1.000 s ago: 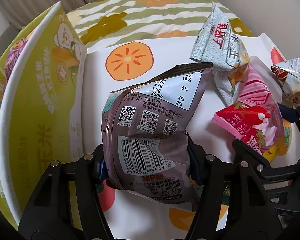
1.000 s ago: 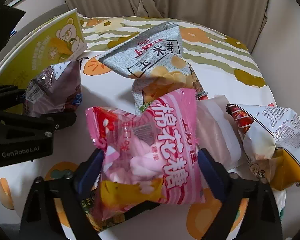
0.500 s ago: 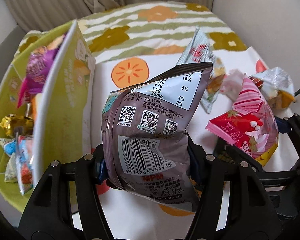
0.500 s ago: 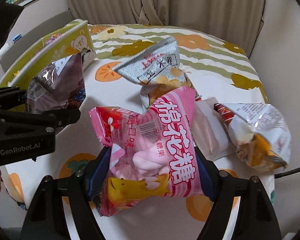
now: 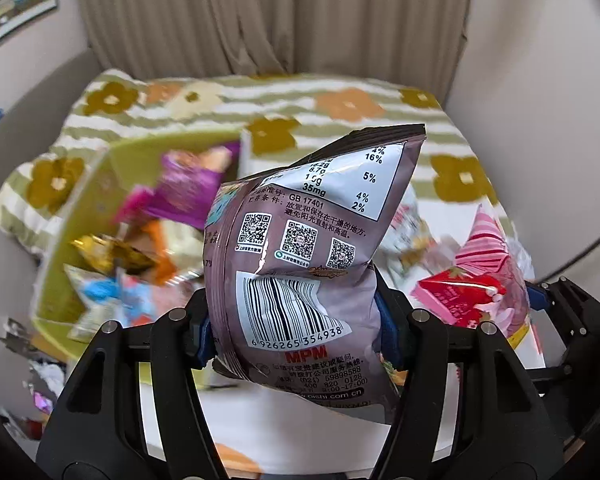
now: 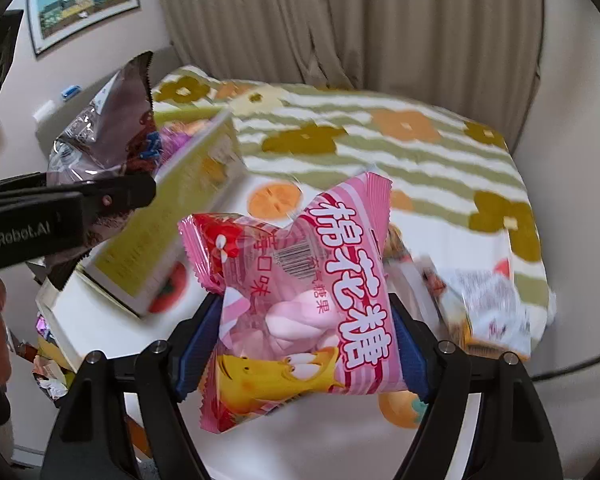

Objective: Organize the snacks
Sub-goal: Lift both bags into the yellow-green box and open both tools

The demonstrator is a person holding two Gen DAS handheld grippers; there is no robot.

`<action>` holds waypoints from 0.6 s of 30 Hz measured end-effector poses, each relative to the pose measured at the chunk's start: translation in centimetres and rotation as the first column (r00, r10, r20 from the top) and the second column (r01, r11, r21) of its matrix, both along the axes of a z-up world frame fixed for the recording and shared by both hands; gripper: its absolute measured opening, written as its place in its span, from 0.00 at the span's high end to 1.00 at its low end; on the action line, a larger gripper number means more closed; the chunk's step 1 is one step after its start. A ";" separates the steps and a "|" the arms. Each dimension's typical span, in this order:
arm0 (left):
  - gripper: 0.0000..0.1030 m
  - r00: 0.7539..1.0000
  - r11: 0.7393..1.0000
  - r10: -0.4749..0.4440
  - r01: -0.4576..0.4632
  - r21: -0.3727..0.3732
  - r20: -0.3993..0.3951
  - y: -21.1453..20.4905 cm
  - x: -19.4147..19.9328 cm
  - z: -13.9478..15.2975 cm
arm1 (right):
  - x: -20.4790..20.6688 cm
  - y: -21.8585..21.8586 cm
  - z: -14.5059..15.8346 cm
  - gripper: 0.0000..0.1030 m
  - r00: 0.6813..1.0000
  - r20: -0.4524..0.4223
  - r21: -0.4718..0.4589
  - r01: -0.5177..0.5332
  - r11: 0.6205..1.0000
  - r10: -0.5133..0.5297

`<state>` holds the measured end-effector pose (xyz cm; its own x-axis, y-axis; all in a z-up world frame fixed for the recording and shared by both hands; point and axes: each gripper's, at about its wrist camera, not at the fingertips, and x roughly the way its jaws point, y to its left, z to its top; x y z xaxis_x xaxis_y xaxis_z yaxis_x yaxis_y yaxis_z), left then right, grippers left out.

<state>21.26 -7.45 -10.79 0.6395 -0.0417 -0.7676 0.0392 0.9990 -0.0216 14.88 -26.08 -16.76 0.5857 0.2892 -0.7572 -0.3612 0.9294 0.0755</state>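
Observation:
My left gripper [image 5: 296, 324] is shut on a purple-grey snack bag [image 5: 308, 248] with a barcode, held high above the table. That bag also shows in the right wrist view [image 6: 108, 128], at the left. My right gripper [image 6: 300, 348] is shut on a pink marshmallow bag [image 6: 312, 292], also lifted; this bag shows in the left wrist view [image 5: 472, 292] at the right. A green-yellow box [image 5: 140, 160] with several snack packs inside lies below and left of the purple bag; its side wall shows in the right wrist view [image 6: 168, 216].
More snack bags lie on the white fruit-print table cloth [image 6: 384, 448], at the right [image 6: 492, 312]. A striped flowered cover [image 6: 380, 144] lies behind. Curtains and walls ring the table. Clutter sits on the floor at lower left [image 5: 36, 396].
Both grippers have risen with their bags. The left one has moved towards the green box, so its open top and the packs inside now show below.

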 end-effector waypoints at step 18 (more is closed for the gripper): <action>0.43 0.998 0.997 0.059 -0.059 0.046 0.004 15.6 7.1 1.9 | 4.8 14.1 6.3 0.27 0.992 0.076 0.054 -0.102 0.993 0.098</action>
